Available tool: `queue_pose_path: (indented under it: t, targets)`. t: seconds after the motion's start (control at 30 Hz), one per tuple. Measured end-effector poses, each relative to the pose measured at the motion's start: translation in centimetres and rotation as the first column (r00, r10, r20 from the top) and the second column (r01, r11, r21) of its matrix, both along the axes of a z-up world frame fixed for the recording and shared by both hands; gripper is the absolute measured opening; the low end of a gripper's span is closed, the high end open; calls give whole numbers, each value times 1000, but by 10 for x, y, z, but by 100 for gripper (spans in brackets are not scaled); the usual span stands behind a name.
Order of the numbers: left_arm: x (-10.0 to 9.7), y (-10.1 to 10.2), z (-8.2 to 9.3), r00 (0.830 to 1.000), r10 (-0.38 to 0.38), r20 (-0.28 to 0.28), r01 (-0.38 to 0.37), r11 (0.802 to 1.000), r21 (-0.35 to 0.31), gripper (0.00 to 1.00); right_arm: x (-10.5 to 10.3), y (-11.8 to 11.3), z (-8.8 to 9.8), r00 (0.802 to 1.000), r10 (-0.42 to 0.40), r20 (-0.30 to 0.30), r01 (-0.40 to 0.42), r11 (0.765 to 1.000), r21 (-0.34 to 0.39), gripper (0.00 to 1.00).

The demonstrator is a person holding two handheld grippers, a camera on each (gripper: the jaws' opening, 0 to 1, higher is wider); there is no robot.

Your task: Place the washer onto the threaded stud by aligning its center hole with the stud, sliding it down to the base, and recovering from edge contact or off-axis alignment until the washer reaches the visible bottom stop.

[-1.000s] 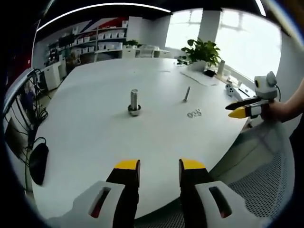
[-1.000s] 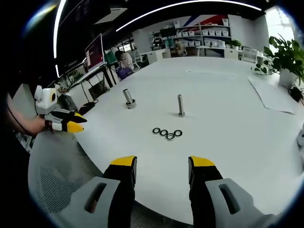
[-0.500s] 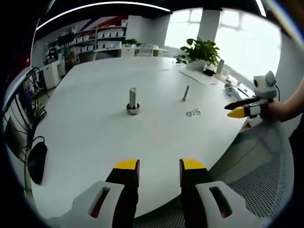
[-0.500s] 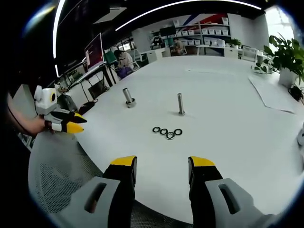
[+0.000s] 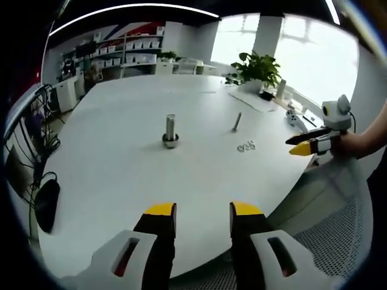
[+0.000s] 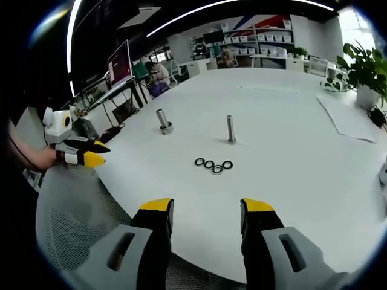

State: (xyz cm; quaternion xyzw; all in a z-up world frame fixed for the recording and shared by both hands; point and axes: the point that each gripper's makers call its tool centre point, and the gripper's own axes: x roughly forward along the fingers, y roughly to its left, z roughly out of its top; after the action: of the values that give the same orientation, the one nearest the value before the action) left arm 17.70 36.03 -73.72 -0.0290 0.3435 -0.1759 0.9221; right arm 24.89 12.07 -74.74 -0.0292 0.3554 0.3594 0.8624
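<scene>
Almost nothing had changed over the last second: both views shifted only slightly, so I had merely adjusted my hands, and the things on the counter lay as they had. My right tongs hung past the counter's near edge with the jaws parted and nothing between them. My left tongs were likewise parted and empty, held off the counter's edge on the other side.

The washers lay in a small cluster of four, flat on the counter, just in front of the slim threaded stud, which stood upright and bare. A thicker bolt stood well apart, toward my left hand.

I judged the task had not yet started: no washer was picked up, and the right tongs sat nearest the cluster, so reaching down for one washer came next.
</scene>
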Motion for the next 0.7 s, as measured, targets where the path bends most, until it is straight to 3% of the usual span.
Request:
queue_pose_path:
  t: [0.3,0.53,0.7]
  targets:
    - [0,2,-4,1000,6,-18,-6,1000,5,33,-2,0,-2,999,34,-33,-35,999,-22,48]
    - [0,5,-2,1000,23,-10,-23,1000,11,31,21,-16,-7,999,10,-41,-12,998,-56,48]
    - [-1,4,-4,1000,12,-16,-12,1000,16,31,36,-5,-14,996,92,-15,-93,988,-120,49]
